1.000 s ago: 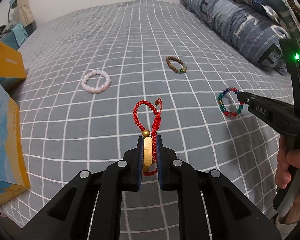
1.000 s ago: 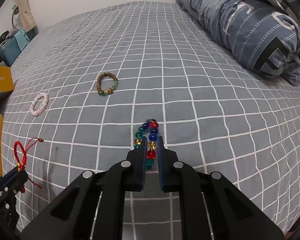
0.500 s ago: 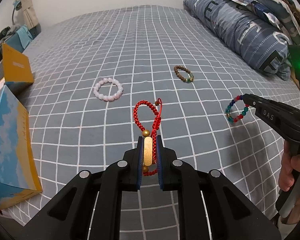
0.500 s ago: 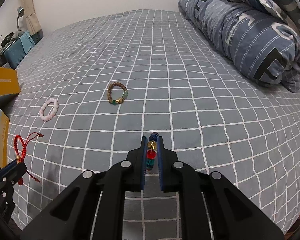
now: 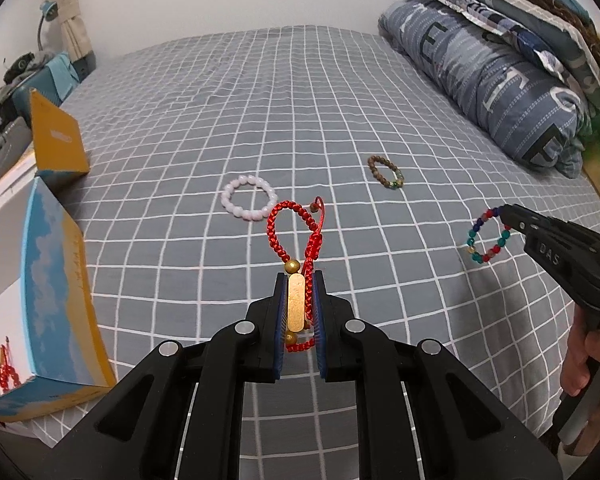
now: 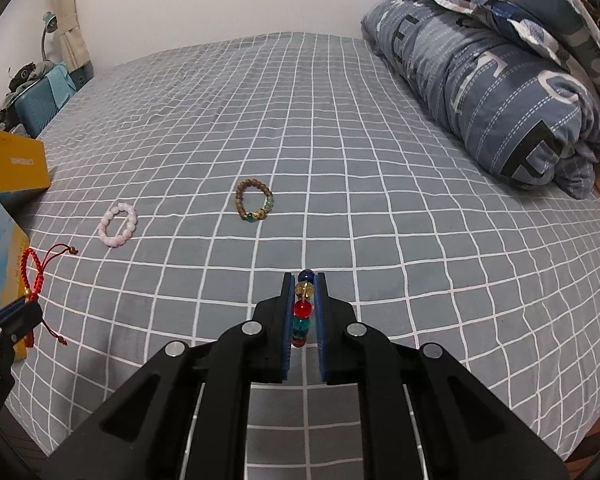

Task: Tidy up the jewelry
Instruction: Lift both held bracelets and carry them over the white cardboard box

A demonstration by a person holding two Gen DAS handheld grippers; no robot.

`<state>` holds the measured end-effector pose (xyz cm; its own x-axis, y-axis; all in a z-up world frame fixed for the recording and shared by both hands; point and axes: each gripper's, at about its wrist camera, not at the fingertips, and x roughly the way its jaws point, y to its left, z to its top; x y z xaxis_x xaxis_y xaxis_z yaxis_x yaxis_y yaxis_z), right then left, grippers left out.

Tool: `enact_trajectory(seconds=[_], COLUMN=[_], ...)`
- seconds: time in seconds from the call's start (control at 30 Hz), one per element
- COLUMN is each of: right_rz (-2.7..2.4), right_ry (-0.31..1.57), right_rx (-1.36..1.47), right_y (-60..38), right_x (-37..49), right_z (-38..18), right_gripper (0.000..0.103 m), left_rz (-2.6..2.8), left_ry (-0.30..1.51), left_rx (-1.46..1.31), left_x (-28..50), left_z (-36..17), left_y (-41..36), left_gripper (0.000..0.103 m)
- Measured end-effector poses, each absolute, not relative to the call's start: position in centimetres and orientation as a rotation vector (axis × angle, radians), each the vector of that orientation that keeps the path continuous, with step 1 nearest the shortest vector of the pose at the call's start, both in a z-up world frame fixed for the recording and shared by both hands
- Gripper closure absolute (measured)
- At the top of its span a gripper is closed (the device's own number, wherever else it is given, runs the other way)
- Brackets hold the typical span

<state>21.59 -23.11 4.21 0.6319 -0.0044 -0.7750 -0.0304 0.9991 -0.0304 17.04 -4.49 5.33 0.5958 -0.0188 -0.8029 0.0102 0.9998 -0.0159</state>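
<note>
From the left wrist view, our left gripper point(image 5: 297, 312) has its fingers pinched on the red braided cord bracelet point(image 5: 298, 240), clamping its flat gold bar, while the loop stands up ahead of the tips, clear of the grey checked bedsheet point(image 5: 260, 112). The open blue-and-yellow box point(image 5: 56, 280) sits at the left edge of the bed, and we judge it to be the place where the jewelry goes; something red already shows at its near corner. To do this carry well we should keep the pinch firm on the bar, swing left and let go only when the dangling loop is over the box. The pink bead bracelet point(image 5: 249, 203) and the brown wooden bead bracelet point(image 5: 386, 171) lie flat mid-bed, well apart. On the right, our right gripper point(image 5: 500, 213) holds the multicoloured glass bead bracelet point(image 5: 487, 236) by its top, the ring hanging free.

From the right wrist view, the right gripper point(image 6: 304, 312) is pressed onto the multicoloured glass bead bracelet point(image 6: 303, 312), a row of beads caught between the pads. Round beads can roll out, so we should hold steady pressure and move smoothly. The pink bead bracelet point(image 6: 118, 225) and brown wooden bead bracelet point(image 6: 254, 205) wait toward the left; the left gripper point(image 6: 28, 300) with its red braided cord bracelet point(image 6: 32, 272) is near the left edge, beside the box point(image 6: 0, 260).
</note>
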Motion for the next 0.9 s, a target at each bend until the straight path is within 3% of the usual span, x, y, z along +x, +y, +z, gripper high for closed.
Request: enact_trajectory(seconds=[0.9], right_rz=[0.112], right_ry=[0.801], right_rx=[-0.059], right_y=[-13.8], right_x=[18.5], right_z=[10.3], right_gripper=[0.094], left_rz=[0.057], left_ry=[0.879], left_rx=[-0.017], left_x=[14.8], left_z=[9.5], left_y=[2.6], left_gripper=[0.092])
